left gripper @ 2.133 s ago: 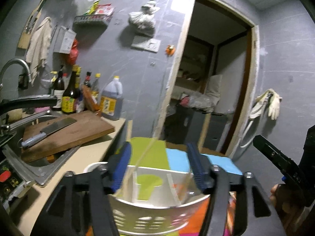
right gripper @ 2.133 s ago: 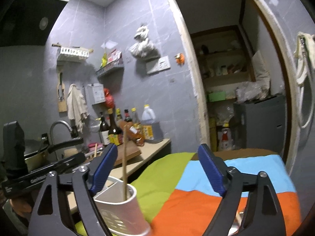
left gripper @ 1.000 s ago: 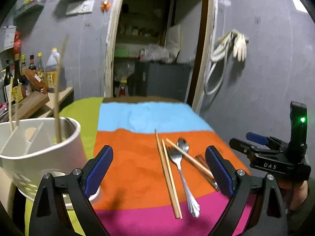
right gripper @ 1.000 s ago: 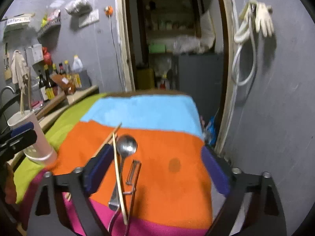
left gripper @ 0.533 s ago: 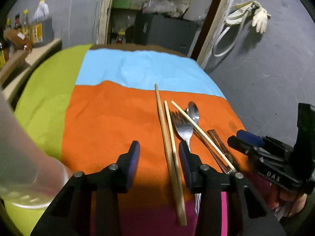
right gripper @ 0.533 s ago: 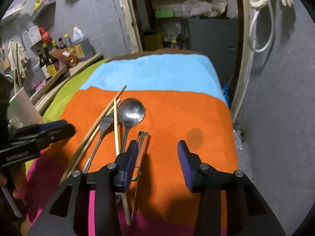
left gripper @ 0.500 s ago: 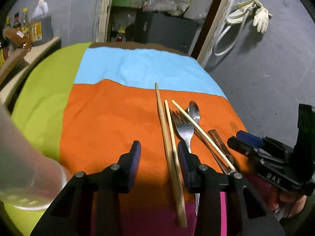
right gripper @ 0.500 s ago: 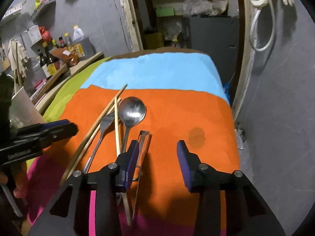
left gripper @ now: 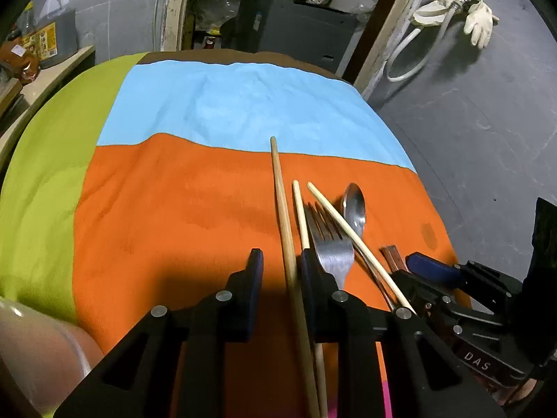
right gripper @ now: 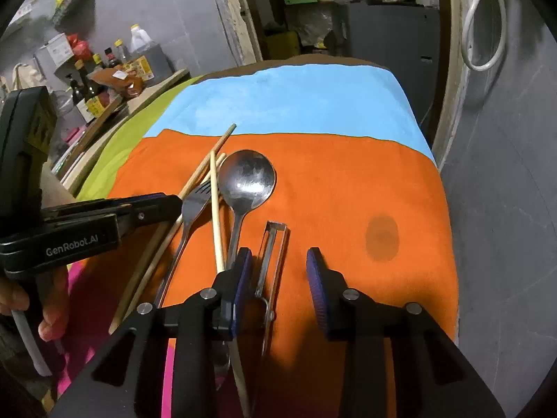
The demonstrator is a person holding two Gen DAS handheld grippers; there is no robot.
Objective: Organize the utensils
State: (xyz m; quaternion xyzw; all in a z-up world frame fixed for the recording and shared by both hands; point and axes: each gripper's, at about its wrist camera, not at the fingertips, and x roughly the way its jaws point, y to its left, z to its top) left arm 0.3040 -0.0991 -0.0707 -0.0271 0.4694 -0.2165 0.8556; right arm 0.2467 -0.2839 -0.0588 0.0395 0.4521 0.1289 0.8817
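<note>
Pickup step in hand: left tongs point(left gripper: 278, 271) closing around the long wooden chopstick point(left gripper: 283, 216) at 12 o'clock on the orange-striped bench point(left gripper: 174, 209), right tongs point(right gripper: 276, 271) closing astride the metal peeler point(right gripper: 273, 254), neither gripped yet; next, pinching and lifting.

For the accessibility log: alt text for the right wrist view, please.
The right tool is closing with its tips around a metal peeler on an orange cloth, pads not yet pressing it. Left of it lie a spoon, a fork and chopsticks, where the left tool reaches in.
</note>
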